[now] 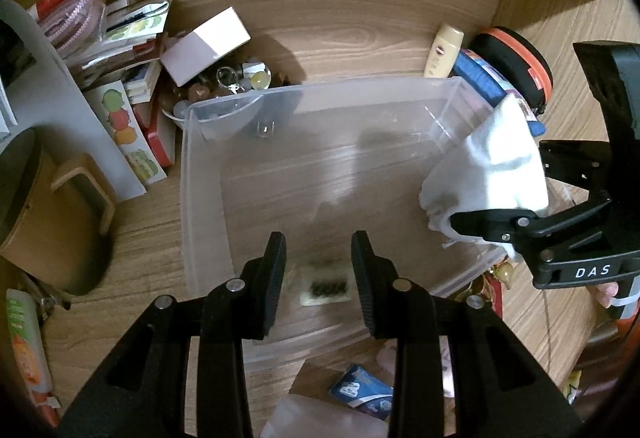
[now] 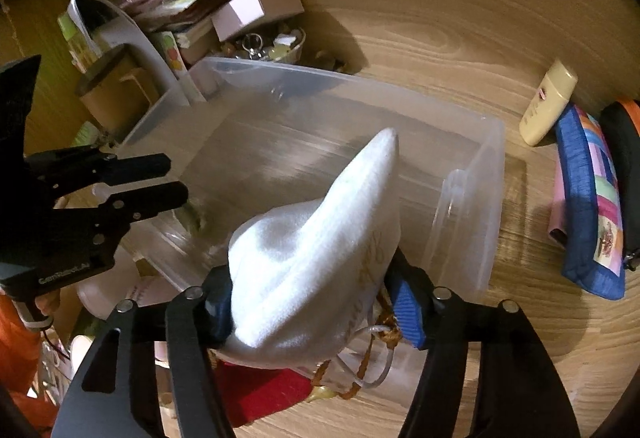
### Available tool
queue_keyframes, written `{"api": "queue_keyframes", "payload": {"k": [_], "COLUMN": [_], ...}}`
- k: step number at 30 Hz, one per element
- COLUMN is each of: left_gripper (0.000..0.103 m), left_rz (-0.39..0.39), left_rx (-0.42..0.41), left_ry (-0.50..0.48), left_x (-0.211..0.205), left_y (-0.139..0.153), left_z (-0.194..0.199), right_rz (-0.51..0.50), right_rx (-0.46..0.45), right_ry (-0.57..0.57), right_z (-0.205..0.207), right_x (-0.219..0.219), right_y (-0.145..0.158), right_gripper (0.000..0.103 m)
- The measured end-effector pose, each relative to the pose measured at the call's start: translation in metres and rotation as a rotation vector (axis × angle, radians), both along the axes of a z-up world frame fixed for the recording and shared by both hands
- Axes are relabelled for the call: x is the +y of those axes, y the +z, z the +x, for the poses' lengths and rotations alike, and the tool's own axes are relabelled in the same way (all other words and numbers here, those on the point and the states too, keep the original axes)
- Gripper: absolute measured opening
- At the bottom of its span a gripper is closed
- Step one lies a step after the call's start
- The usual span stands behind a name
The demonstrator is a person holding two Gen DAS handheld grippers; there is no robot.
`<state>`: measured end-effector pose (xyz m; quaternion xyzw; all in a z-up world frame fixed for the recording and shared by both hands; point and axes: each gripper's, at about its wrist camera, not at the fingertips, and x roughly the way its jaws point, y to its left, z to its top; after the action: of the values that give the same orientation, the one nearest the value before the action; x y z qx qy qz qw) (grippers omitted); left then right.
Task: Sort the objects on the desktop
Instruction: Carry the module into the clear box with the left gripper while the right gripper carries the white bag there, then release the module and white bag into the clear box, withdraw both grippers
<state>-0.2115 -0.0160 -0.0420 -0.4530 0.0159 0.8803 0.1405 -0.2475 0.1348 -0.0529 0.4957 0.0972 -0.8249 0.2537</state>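
A clear plastic bin (image 1: 208, 174) (image 2: 472, 198) stands on the wooden desk. A small pale packet with dark pieces (image 1: 325, 288) lies on its floor near the front wall. My left gripper (image 1: 319, 270) is open and empty, fingers just above that packet; it also shows in the right wrist view (image 2: 176, 180). My right gripper (image 2: 316, 302) is shut on a white drawstring pouch (image 2: 320, 242) and holds it over the bin's near edge. In the left wrist view the pouch (image 1: 492, 166) hangs at the bin's right rim, held by the right gripper (image 1: 476, 228).
A pile of cards, a pink box (image 1: 208, 46) and a bowl of trinkets (image 1: 236, 82) lie at the back left. A cream bottle (image 2: 548, 102), a blue patchwork pouch (image 2: 592, 198) and an orange-rimmed case (image 1: 516, 66) lie to the right. A brown stand (image 1: 44, 214) sits on the left.
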Motion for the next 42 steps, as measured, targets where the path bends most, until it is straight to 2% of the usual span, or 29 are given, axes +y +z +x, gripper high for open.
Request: {"api": "queue_keyframes", "payload": {"k": [9,13,15,18,22,28,35,39,42], "left_gripper": [0.034,0.044,0.054,0.058,0.058,0.071,0.075,0.084,0.085], "left_rz": [0.009,0.015,0.019,0.018,0.031,0.034,0.036,0.038,0.029], "left_rx": [-0.002,0.024,0.046,0.077,0.093,0.139,0.188,0.210,0.220], "left_ry": [0.010,0.015,0.017,0.017,0.018,0.036,0.053,0.067,0.079], "left_x": [-0.003,-0.005,-0.005,-0.006,-0.010,-0.018,-0.028,-0.032,-0.032], "left_y": [0.003,0.010,0.014,0.021,0.027,0.041,0.054,0.057,0.058], "left_z": [0.001,0.006,0.010,0.014,0.018,0.032,0.055,0.071,0.080], "right_rz": [0.027,0.051,0.045,0.037,0.030,0.045,-0.026,-0.075,-0.106], "right_rx": [-0.059,-0.062,-0.054,-0.033,-0.001,0.083,0.157,0.196,0.226], "right_ry": [-0.033,-0.036,-0.036,-0.045,-0.048,-0.056,-0.096,-0.123,-0.141], "right_z": [0.006,0.013,0.016,0.021,0.027,0.040,0.066,0.083,0.095], "right_x": [0.000,0.000,0.002,0.004,0.003,0.003,0.015,0.024,0.031], "right_y": [0.000,0.005,0.010,0.017,0.027,0.044,0.065,0.076,0.082], "right_gripper": [0.062,0.063,0.064,0.072,0.073,0.073,0.073,0.078,0.082]}}
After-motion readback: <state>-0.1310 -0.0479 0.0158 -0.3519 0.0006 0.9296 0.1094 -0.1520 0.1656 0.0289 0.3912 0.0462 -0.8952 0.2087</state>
